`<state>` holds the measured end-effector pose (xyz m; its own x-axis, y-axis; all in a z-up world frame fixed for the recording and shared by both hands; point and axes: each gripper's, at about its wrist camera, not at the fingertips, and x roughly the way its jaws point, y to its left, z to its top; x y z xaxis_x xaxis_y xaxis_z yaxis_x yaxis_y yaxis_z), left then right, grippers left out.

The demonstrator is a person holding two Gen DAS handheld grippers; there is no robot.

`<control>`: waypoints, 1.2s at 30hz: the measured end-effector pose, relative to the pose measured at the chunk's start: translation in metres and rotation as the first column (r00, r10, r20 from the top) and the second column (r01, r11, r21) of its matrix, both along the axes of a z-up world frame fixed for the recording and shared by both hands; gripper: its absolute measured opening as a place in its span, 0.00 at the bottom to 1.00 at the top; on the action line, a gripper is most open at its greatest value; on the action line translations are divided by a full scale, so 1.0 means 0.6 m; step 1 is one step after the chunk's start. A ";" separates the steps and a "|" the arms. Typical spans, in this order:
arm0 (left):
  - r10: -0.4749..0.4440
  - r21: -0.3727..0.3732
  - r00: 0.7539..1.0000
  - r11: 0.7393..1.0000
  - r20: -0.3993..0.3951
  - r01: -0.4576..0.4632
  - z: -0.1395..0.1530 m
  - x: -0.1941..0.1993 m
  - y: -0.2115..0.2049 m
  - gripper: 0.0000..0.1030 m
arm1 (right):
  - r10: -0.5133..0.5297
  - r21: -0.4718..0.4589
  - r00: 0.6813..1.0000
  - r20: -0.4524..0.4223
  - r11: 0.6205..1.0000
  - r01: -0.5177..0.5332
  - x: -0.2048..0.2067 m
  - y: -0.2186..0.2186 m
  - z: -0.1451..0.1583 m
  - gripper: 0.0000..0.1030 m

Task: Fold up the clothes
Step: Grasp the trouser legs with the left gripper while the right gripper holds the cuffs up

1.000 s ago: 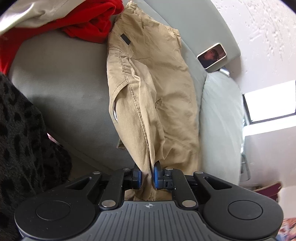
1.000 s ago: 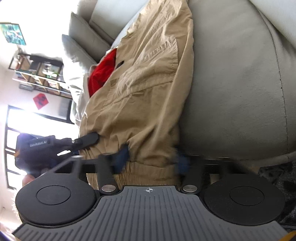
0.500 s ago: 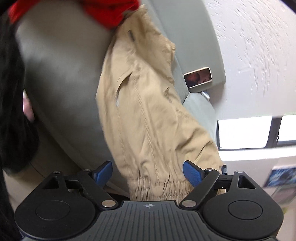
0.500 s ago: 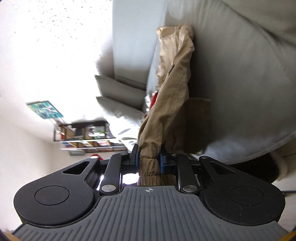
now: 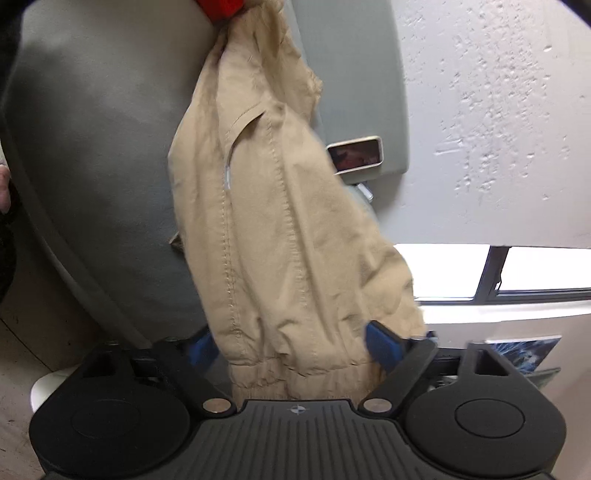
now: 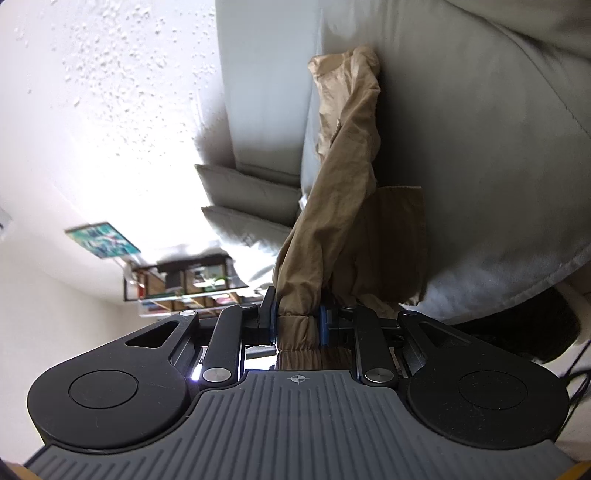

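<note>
Tan trousers [image 5: 280, 229] hang stretched from the grey sofa [image 5: 92, 147] toward me. My left gripper [image 5: 291, 347] is open, its blue pads [image 5: 380, 347] standing wide on either side of the elastic leg cuff, which lies between them. My right gripper [image 6: 297, 321] is shut on the other gathered cuff of the tan trousers [image 6: 347, 206] and holds that leg lifted off the sofa seat [image 6: 480, 166]. The waist end lies far up on the cushion near a red garment [image 5: 221, 7].
A phone [image 5: 356, 153] lies on the sofa by the backrest. The white textured wall [image 5: 498, 110] and a window [image 5: 517, 269] are to the right. Sofa cushions [image 6: 251, 206] and a bookshelf [image 6: 184, 284] show in the right wrist view.
My left gripper let go of the trouser leg and opened wide around the cuff. My right gripper closed on the other cuff and lifted it off the sofa.
</note>
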<state>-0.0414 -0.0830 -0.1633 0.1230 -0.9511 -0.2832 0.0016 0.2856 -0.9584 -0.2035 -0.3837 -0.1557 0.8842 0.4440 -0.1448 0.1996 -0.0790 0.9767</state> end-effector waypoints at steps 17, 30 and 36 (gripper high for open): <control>0.013 -0.119 1.000 0.993 0.003 -0.013 0.025 0.011 -0.005 0.36 | -0.053 0.118 0.996 0.067 0.992 0.044 0.016 0.005 0.001 0.21; -0.075 0.189 0.989 0.977 -0.130 0.099 0.067 0.035 0.008 0.15 | 0.072 -0.279 0.983 -0.169 0.953 -0.118 0.019 -0.002 0.058 0.22; -0.062 0.365 0.959 0.916 -0.277 0.165 0.026 0.038 0.010 0.14 | 0.136 -0.440 0.914 -0.383 0.843 -0.310 0.054 0.039 0.087 0.22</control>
